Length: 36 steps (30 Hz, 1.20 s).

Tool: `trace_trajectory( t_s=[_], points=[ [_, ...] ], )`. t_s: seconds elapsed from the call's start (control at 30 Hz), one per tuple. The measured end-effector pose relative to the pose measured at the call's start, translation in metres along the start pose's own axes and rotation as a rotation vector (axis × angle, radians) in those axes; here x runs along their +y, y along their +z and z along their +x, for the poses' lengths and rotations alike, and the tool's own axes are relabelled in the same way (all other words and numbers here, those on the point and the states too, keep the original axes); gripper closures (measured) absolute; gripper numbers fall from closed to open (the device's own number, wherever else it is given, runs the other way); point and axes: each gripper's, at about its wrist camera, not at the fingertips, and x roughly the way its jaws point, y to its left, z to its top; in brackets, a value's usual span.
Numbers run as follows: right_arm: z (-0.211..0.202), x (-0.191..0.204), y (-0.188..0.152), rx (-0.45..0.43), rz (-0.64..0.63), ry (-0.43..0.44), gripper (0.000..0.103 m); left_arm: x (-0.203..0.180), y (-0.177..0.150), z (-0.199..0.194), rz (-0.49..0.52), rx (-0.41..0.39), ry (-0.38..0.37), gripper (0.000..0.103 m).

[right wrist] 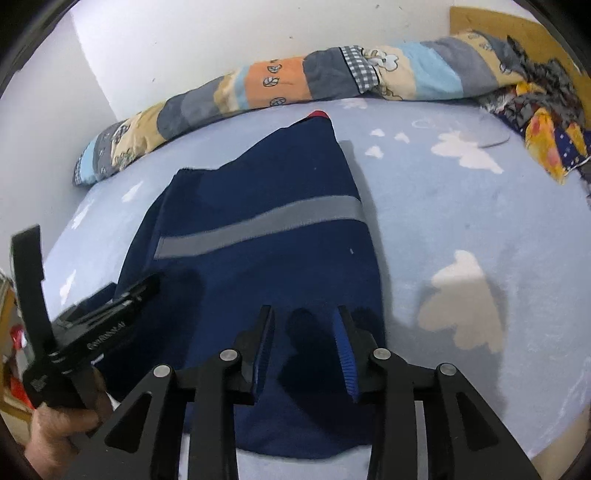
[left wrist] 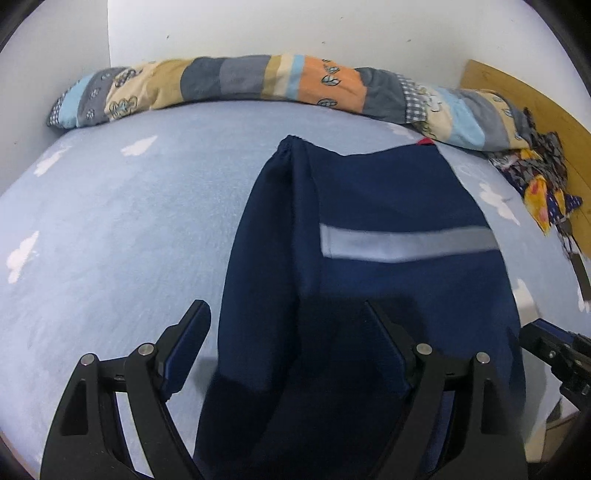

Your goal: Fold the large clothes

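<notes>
A bed sheet of pale blue cloth printed with white clouds (left wrist: 110,221) covers the bed. Along its far edge, against the white wall (left wrist: 258,26), lies a rolled patchwork quilt of grey, beige, orange and light blue squares (left wrist: 236,79). A crumpled dark cloth with yellow patches (right wrist: 546,144) sits beside a brown wooden board (left wrist: 517,96).

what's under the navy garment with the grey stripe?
The navy garment with a grey stripe lies on a light blue cloud-print bed sheet, visible all round it. A red bit peeks out at its far edge; anything else beneath is covered.
</notes>
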Motion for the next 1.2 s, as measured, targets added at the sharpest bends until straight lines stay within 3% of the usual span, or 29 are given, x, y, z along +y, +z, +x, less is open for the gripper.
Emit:
trace_trajectory(
  t_s=[0.27, 0.43, 0.6, 1.2],
  points=[
    [-0.019, 0.000, -0.047, 0.034, 0.014, 0.025, 0.066, -0.012, -0.049, -0.045, 0.068, -0.023, -0.011, 0.019],
    [-0.011, 0.005, -0.058, 0.064, -0.032, -0.026, 0.066, -0.024, -0.063, -0.043, 0.203, -0.062, 0.067, 0.019],
    [-0.003, 0.002, -0.057, 0.076, -0.011, -0.036, 0.061, -0.017, -0.063, -0.028, 0.164, -0.026, 0.071, 0.019],
    [0.012, 0.000, -0.061, 0.099, -0.041, -0.048, 0.056, -0.018, -0.067, -0.023, 0.171, -0.033, 0.078, 0.017]
  ],
)
